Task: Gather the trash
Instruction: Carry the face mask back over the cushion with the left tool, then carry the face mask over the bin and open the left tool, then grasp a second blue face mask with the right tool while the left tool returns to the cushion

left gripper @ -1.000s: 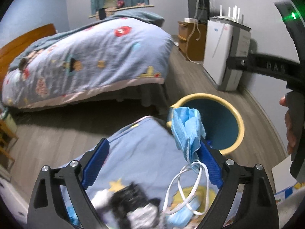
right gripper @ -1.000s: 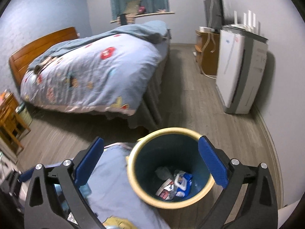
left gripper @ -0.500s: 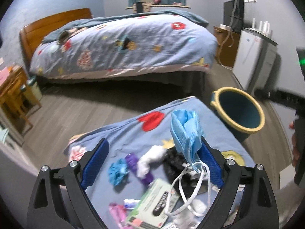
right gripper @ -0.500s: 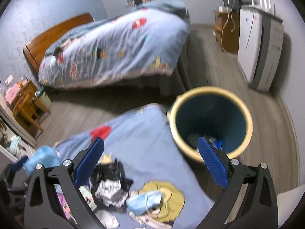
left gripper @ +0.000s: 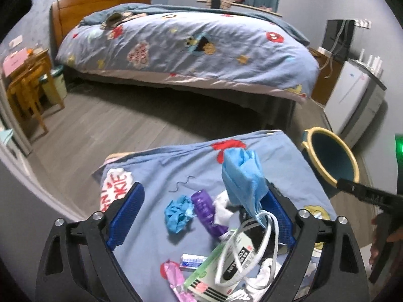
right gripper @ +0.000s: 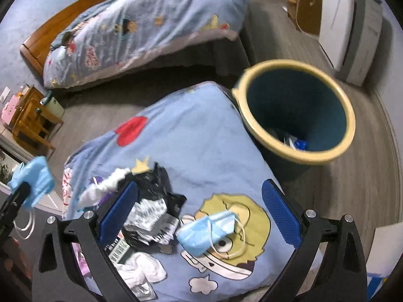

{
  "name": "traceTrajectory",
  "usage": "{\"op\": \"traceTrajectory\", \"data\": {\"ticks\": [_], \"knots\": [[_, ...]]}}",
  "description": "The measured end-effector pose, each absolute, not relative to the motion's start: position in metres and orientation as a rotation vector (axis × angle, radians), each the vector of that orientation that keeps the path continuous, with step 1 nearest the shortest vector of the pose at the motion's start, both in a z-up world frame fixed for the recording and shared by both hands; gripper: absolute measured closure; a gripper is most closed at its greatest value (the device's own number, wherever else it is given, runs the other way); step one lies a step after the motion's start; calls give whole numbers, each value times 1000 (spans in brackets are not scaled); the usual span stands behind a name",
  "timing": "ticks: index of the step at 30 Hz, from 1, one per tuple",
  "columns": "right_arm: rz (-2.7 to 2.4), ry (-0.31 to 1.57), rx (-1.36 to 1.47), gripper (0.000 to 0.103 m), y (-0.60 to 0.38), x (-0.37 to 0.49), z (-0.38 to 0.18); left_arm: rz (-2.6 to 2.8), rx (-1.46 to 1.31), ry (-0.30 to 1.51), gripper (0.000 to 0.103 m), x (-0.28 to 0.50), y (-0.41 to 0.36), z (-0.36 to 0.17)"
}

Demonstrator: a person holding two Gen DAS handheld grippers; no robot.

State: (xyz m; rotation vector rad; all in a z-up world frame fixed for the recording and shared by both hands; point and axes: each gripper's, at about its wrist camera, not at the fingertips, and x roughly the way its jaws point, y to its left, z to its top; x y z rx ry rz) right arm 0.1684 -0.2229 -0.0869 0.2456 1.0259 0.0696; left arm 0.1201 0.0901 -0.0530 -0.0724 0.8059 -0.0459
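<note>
On a worktop [right gripper: 201, 136] draped in a blue cartoon-print cloth lies the trash: a black bag [right gripper: 161, 188], a purple wrapper [left gripper: 206, 211], a crumpled blue glove [left gripper: 178, 214] and a face mask [right gripper: 209, 229]. Just beside its corner on the grey wood floor [left gripper: 105, 130] stands a yellow-rimmed bin [right gripper: 297, 110]. A bed [left gripper: 191, 47] fills the room behind. The left tongs [left gripper: 201, 216] are closing, wide apart, a blue mask [left gripper: 241, 178] hanging off their right finger. The right tongs [right gripper: 199, 214] gape, empty, over the face mask.
</note>
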Motion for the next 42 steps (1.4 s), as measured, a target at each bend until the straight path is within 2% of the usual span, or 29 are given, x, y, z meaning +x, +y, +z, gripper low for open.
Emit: {"op": "traceTrajectory", "data": {"ticks": [1,2,3,4,5,11,16,23,27,28,29,30,31,32,33,42], "knots": [[76,1015,241,6,-222,170,-82,-64,-60,803,19,121,86,-52],[84,1000,237,6,-223,172,-74,-79,-40,799,28,122,80,-52],[90,996,237,6,-225,175,-70,-97,-16,799,52,124,74,-51],[100,989,237,6,-227,179,-64,-126,18,811,66,128,64,-51],[109,972,237,6,-231,183,-55,-162,40,821,90,131,55,-51],[78,834,276,6,-278,201,-15,-300,143,795,95,144,-4,-49],[22,813,426,6,-336,218,-14,-391,187,810,95,173,-66,-60],[-109,785,367,6,-390,235,-11,-505,209,836,95,223,-157,-85],[-142,781,453,6,-416,235,-16,-533,248,845,95,251,-206,-104],[-142,771,487,6,-422,233,-15,-534,244,838,94,256,-214,-105],[-141,764,500,6,-423,233,-14,-535,237,827,87,262,-220,-105],[-139,757,505,6,-425,232,-13,-533,229,817,65,267,-226,-105],[-139,750,501,6,-425,232,-11,-523,229,812,47,273,-233,-106],[-141,744,494,6,-426,232,-9,-515,230,807,19,276,-237,-108],[-141,739,495,6,-427,231,-8,-504,231,798,14,279,-241,-109],[-144,749,514,6,-431,230,-11,-465,194,843,14,282,-227,-117]]}}
